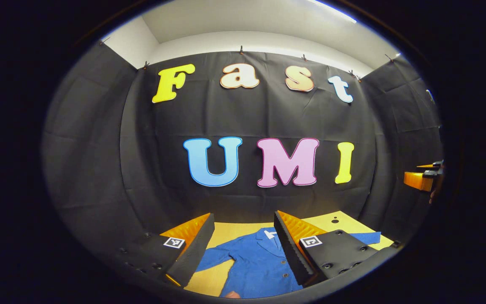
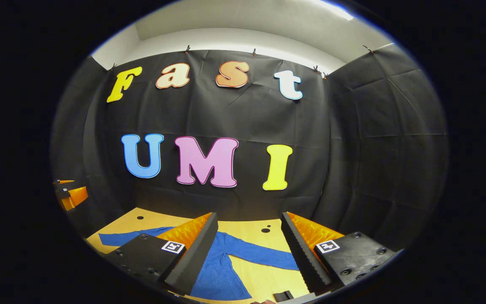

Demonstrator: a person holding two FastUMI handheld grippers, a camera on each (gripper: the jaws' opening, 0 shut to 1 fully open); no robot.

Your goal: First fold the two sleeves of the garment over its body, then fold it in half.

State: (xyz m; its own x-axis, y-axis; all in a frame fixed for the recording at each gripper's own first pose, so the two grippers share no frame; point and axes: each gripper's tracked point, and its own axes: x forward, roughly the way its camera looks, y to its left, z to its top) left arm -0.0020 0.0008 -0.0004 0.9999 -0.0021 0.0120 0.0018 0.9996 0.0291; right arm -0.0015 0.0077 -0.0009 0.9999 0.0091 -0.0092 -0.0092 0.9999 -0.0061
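1. Pale wooden tabletop (image 2: 264, 276) is lying under both of our tools, and it is carrying a blue buttoned garment of soft cloth (image 1: 260, 264), spread flat with its collar toward the wall.
2. We are holding the left gripper (image 1: 243, 249) above the garment's body with its black, orange-backed fingers wide apart and nothing between them. We judge this is a ready stance before the first sleeve fold.
3. We are keeping the right gripper (image 2: 249, 251) raised too, its fingers equally wide and empty, looking down on one long blue sleeve (image 2: 255, 252) that is stretching across the wood.
4. Both sleeves are lying out to the sides, so no fold is yet made. The other sleeve (image 1: 217, 255) is angling away from the body in the left gripper view.
5. Bare wood is showing beside each sleeve, which is giving us room to come down at a cuff. The table's far edge is sitting close to the wall.
6. Farther off, we are seeing black draped cloth (image 2: 365, 139) closing the booth on three sides, leaving open air above the table for lifting a sleeve over.
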